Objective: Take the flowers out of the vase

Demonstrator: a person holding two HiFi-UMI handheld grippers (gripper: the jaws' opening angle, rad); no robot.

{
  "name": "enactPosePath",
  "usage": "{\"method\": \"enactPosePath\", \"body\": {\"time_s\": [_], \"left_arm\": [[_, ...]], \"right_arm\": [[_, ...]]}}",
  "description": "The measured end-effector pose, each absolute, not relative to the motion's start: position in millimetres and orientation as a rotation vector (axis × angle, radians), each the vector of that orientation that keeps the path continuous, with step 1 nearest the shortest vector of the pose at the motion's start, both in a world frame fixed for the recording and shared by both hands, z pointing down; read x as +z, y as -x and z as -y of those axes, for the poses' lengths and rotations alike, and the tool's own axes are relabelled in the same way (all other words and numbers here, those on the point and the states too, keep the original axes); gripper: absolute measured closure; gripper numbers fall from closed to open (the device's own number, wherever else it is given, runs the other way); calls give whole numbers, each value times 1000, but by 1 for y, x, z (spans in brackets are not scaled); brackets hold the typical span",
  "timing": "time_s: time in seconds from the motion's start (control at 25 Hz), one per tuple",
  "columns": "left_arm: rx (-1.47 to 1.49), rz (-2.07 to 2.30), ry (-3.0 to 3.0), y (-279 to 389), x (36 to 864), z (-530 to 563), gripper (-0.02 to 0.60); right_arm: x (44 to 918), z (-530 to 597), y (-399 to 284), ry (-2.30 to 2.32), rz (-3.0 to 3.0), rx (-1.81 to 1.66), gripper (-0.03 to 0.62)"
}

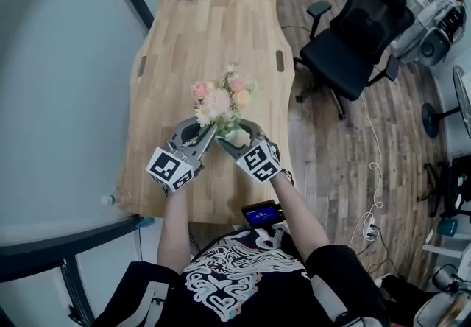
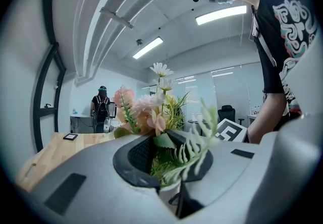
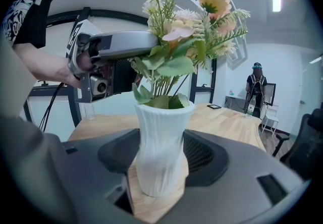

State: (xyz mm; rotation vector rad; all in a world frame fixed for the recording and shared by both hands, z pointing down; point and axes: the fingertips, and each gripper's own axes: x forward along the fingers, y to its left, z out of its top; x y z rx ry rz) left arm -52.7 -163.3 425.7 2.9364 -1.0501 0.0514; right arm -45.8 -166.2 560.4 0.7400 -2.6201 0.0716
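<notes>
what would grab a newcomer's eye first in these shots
The pink and peach flowers in a white ribbed vase, on the near half of the wooden table. Both grippers crowd it: the left gripper closes on the stems above the rim, the right gripper clamps the vase's body.

Light wooden table (image 1: 213, 31), black office chair (image 1: 358, 31), wood-plank floor (image 1: 346, 149).

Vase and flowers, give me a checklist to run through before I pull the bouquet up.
1. The right gripper is shut on the waist of the vase: ok.
2. The left gripper is closed round the flowers just above the rim: ok.
3. The vase stands upright on the table: ok.
4. Every stem is inside the left jaws: cannot tell.
5. Stems are loose enough to slide out: cannot tell.
</notes>
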Motion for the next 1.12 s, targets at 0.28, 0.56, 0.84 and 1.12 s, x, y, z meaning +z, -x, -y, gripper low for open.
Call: {"method": "enactPosePath", "body": {"time_s": [0.28, 0.56, 0.84, 1.12], "left_arm": [[-24, 1086, -2922, 62, 405, 164, 525], [-195, 1121, -2894, 75, 368, 166, 525], [-258, 1180, -2876, 92, 341, 165, 525], [-527, 1215, -2745, 125, 311, 159, 525]], "right_arm": [[559, 167, 45, -752, 2595, 83, 312], [557, 168, 44, -756, 2577, 85, 312], [560, 169, 41, -754, 2569, 109, 312], [562, 168, 35, -770, 2559, 154, 312]]}}
